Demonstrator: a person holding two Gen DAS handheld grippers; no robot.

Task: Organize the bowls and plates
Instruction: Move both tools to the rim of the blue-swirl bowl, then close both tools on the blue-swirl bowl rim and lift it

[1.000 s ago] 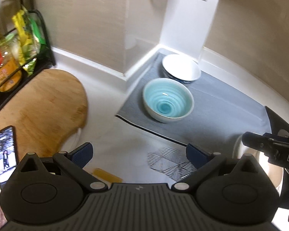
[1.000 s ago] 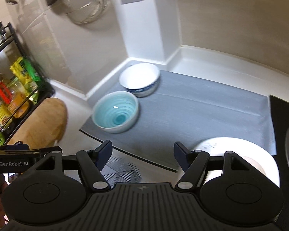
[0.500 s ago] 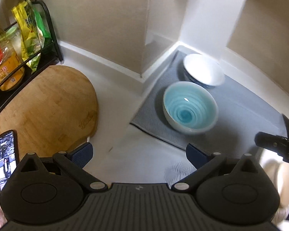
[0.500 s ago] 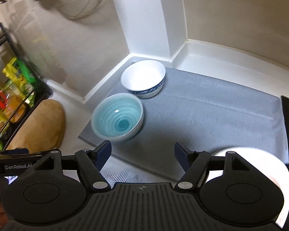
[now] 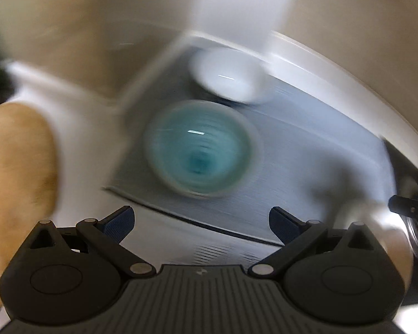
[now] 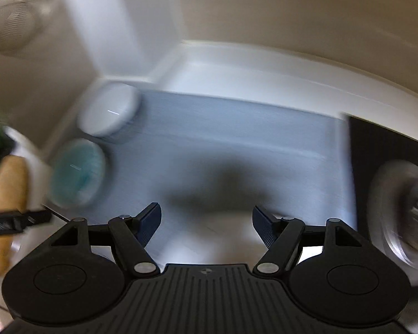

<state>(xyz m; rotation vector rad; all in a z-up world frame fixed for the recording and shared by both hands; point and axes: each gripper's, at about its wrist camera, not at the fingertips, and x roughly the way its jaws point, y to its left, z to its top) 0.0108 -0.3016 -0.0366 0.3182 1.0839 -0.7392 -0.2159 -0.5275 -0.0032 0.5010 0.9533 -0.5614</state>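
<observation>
Both views are motion-blurred. A teal bowl [image 5: 197, 150] sits on a grey mat [image 5: 320, 150], with a white bowl [image 5: 228, 76] behind it in the corner. My left gripper [image 5: 202, 221] is open and empty, just short of the teal bowl. In the right wrist view the teal bowl [image 6: 78, 172] and white bowl [image 6: 110, 112] lie at the left of the mat [image 6: 237, 139]. My right gripper [image 6: 206, 221] is open and empty over the mat's front; a pale plate rim [image 6: 225, 225] shows between its fingers.
A wooden cutting board [image 5: 16, 164] lies left of the mat. A dark sink with a metal drain [image 6: 404, 211] is at the right. A strainer [image 6: 11, 19] hangs on the wall. Tiled walls close the corner behind the bowls.
Both grippers have swung quickly right and forward. The teal bowl now sits centred ahead of my left gripper. The sink drain has come into the right view. Both grippers stay open.
</observation>
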